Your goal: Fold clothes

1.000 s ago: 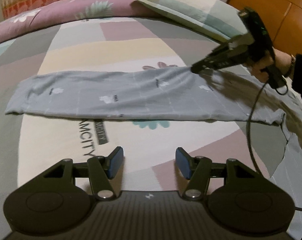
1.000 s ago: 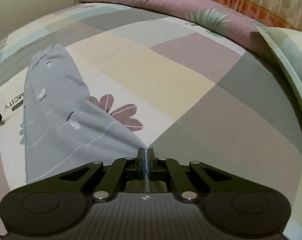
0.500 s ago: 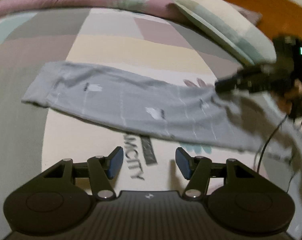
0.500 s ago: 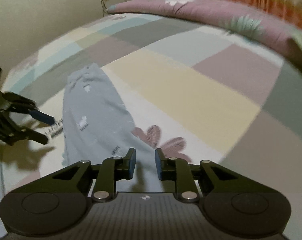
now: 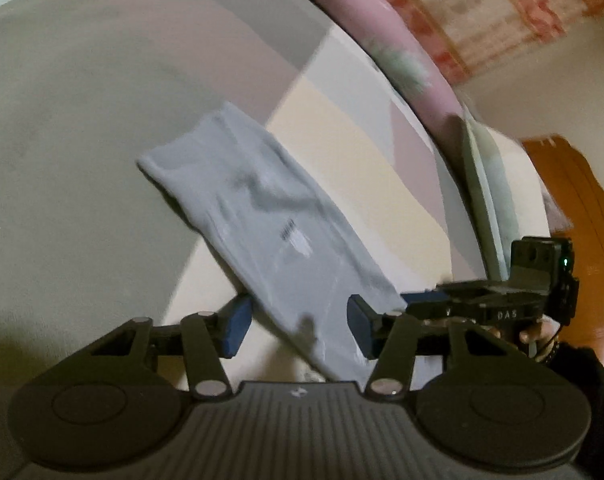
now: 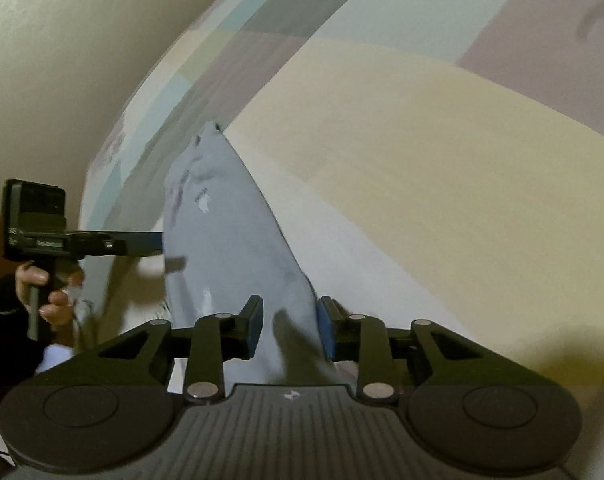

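Jaws apart on both: right gripper (image 6: 289, 328), just been opening, straddles the long grey printed garment (image 5: 261, 220) ungripped; left gripper (image 5: 293, 330), narrowing slightly, frames it on the pastel patchwork bedsheet (image 6: 422, 140).

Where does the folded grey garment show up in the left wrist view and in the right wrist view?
Left wrist view: the grey garment runs diagonally from centre-left down between the left gripper fingers.
Right wrist view: it rises from between the right gripper fingers to a point at centre-left.
Shared landmark: the cream patch of the bedsheet, beside the garment.
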Demonstrator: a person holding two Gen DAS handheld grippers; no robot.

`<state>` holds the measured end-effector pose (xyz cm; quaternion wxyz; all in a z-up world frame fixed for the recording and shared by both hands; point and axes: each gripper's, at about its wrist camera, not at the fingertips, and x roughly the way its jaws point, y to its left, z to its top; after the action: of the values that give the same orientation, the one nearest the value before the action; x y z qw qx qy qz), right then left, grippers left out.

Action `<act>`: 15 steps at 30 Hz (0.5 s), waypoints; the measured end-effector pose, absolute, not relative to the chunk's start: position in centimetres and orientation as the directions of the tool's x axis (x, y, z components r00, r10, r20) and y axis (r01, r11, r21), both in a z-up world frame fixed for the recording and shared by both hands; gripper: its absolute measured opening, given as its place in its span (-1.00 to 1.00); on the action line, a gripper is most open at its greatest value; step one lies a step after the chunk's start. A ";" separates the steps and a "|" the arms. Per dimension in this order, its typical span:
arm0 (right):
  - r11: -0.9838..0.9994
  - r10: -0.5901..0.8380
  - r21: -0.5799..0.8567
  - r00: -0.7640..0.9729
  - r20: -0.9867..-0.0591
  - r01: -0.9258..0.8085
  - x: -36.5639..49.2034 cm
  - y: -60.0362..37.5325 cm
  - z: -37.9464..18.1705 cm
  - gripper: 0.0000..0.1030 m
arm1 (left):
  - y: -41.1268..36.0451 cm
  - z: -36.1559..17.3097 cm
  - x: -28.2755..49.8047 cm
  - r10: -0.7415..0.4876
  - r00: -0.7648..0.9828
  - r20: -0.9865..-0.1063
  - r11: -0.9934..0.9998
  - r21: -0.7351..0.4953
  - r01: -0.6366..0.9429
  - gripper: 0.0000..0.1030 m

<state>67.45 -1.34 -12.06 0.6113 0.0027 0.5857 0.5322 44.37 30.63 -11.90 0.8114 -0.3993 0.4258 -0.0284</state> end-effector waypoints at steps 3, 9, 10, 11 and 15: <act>0.394 0.655 0.674 -0.323 -0.683 -0.625 68.8 1.4 -12.6 -0.34 | 31.4 -12.0 45.2 -0.370 0.644 -0.669 0.656 -0.679 -0.328 0.02; 0.345 0.668 0.746 -0.410 -0.621 -0.569 71.5 5.6 -13.5 -0.34 | 32.3 -12.5 46.4 -0.341 0.675 -0.655 0.632 -0.691 -0.351 0.02; 0.339 0.672 0.759 -0.421 -0.609 -0.556 71.7 5.9 -13.7 -0.35 | 32.4 -12.6 46.6 -0.338 0.679 -0.652 0.633 -0.691 -0.349 0.02; 0.333 0.678 0.773 -0.432 -0.594 -0.541 71.9 6.3 -13.9 -0.35 | 32.5 -12.6 46.7 -0.334 0.684 -0.649 0.634 -0.691 -0.347 0.02; 0.307 0.712 0.826 -0.462 -0.529 -0.472 72.3 7.3 -14.9 -0.36 | 33.1 -12.9 46.8 -0.331 0.692 -0.641 0.611 -0.705 -0.360 -0.02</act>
<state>72.27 7.29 -14.89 0.5096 0.0953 0.6276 0.5808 46.77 33.13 -12.87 0.8074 -0.4407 0.3922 0.0088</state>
